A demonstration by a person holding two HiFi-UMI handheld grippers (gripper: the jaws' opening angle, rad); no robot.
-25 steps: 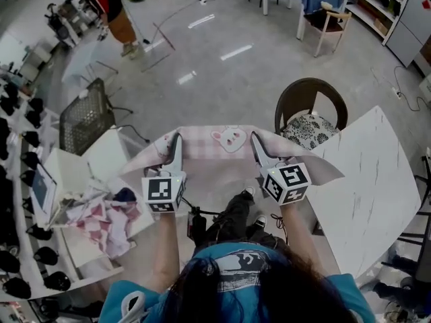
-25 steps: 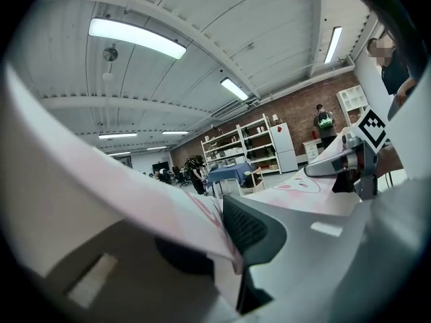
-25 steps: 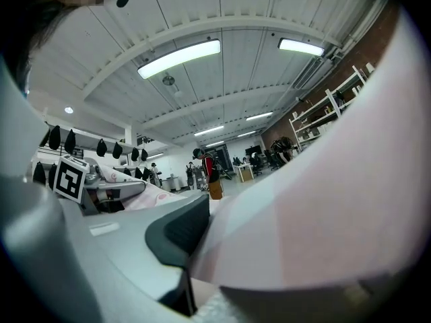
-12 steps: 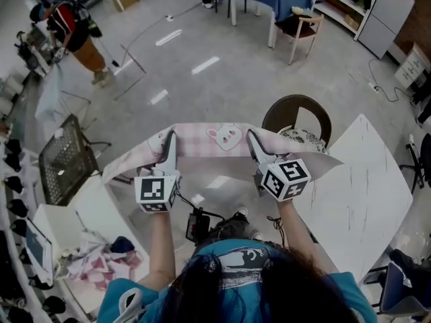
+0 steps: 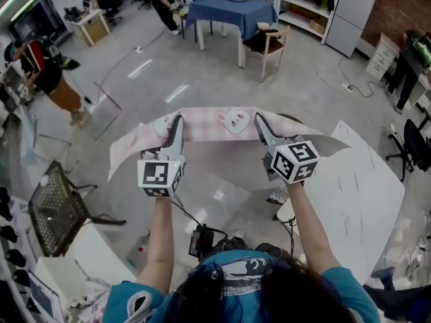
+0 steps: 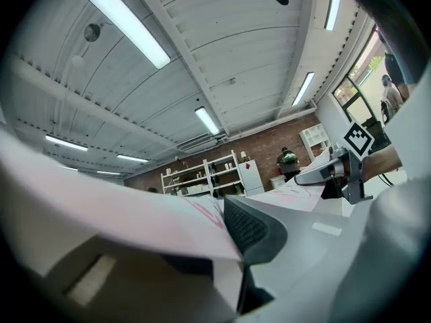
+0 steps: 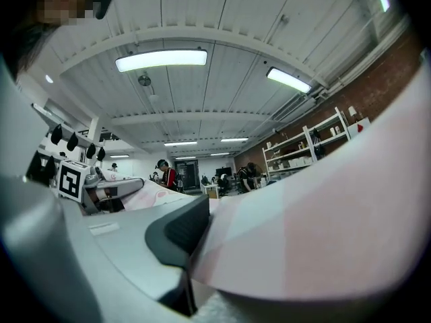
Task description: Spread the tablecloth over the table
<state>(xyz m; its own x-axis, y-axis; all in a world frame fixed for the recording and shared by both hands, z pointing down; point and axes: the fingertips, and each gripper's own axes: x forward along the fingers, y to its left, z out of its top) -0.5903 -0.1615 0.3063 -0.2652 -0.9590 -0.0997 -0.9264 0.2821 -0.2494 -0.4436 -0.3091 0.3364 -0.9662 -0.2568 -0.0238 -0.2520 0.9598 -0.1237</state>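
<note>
Grey shiny floor fills a big room with long lights on the ceiling. A pink checked tablecloth is held up in the air in front of the person, pulled out like a wide band from left to right. It has a bunny picture in the middle. Its right end is by the far corner of the white table, and its left end droops down a little.

The left gripper pinches the near edge of the cloth on the left of the bunny. Its jaws are squeezed on the cloth. The right gripper pinches the same edge on the right of the bunny, and its jaws are squeezed on the cloth too. Both grippers point away from the person.

Far away stands a blue table with a wooden chair beside it. On the far left a person stands. A black mesh chair sits on the near left.
</note>
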